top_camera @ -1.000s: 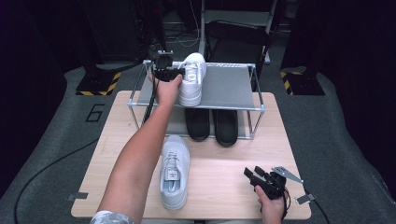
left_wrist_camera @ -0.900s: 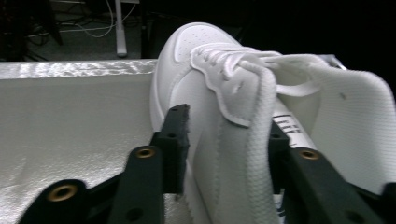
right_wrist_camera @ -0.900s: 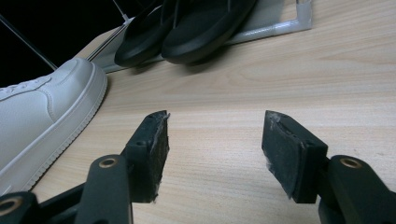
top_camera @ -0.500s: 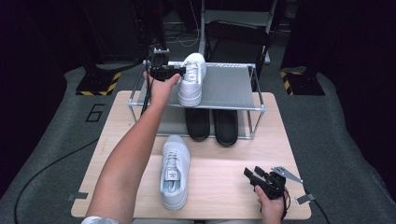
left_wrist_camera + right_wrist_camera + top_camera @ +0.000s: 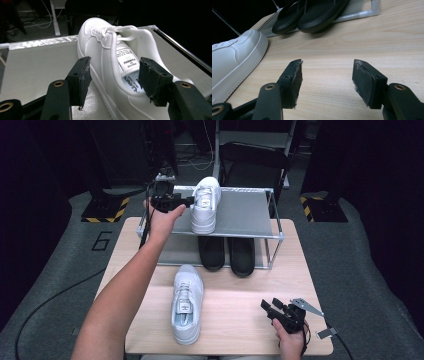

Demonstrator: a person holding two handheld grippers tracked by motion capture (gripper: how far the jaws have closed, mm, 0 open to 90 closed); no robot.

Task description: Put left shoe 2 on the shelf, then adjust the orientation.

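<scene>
**White sneaker on the rack's top shelf, left jaws spread around its heel**

The left gripper (image 5: 189, 200) hovers at the left end of the rack's top shelf (image 5: 245, 212), and its jaws have just been opening. In the left gripper view its two black pads (image 5: 81, 77) stand wide apart, one on each side of the heel part of the white sneaker on the shelf (image 5: 117, 67). The shoe's side wall lies between them, but neither pad presses on it; a gap shows on the left, and the right pad hangs over the shoe's opening. This sneaker (image 5: 205, 202) rests flat on the grey shelf, toe pointing away from the person, close to the shelf's left edge.

The right gripper (image 5: 272, 309) sits low over the near right corner of the wooden table (image 5: 240, 320), held in the person's right hand (image 5: 290, 342). Its jaws gape with nothing between them, only bare table top below, as the right gripper view shows (image 5: 327, 75).

The second white sneaker (image 5: 186, 302) lies on the table in front of the rack, toe away from the person, well apart from the right gripper. Under the top shelf, a pair of black shoes (image 5: 227, 254) stands side by side on the rack's lower level.
</scene>
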